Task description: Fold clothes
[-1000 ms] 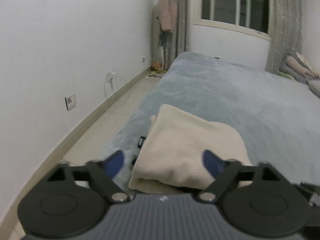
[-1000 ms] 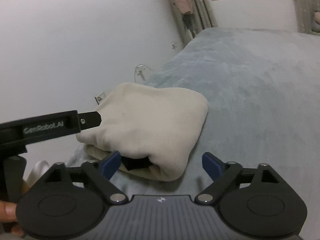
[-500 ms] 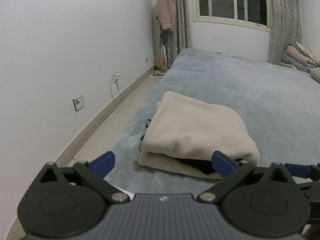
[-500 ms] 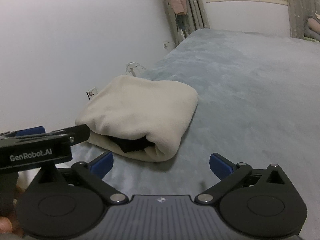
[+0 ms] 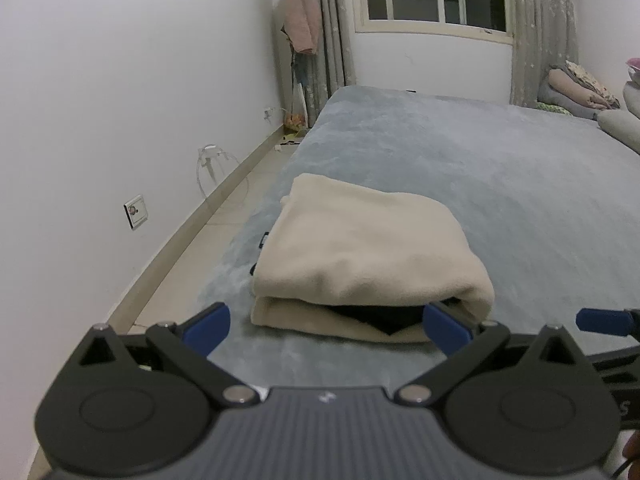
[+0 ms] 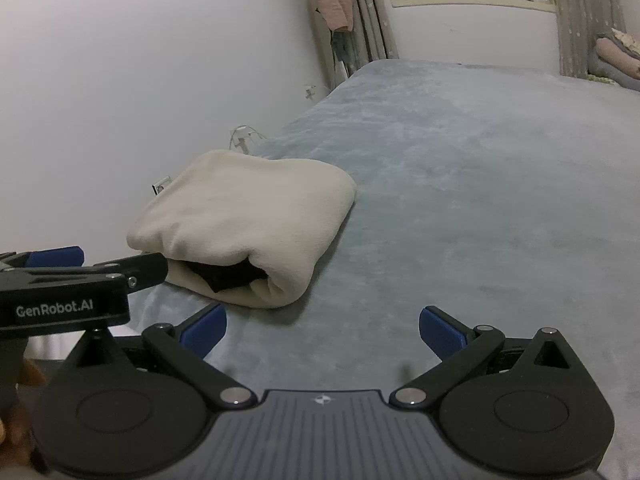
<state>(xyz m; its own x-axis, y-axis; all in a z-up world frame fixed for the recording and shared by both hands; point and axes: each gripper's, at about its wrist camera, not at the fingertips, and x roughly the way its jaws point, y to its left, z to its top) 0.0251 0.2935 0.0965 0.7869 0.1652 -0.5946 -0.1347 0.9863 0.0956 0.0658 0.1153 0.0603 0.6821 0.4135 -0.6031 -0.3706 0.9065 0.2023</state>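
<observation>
Folded garment (image 5: 368, 248) on bed (image 5: 500, 168), wall socket (image 5: 136, 211) nearby

Cream fleece garment (image 5: 362, 254), folded into a thick rectangular bundle with dark lining exposed at its near open end, lies flat on the grey-blue bedspread (image 5: 500, 184) near its left edge.
</observation>
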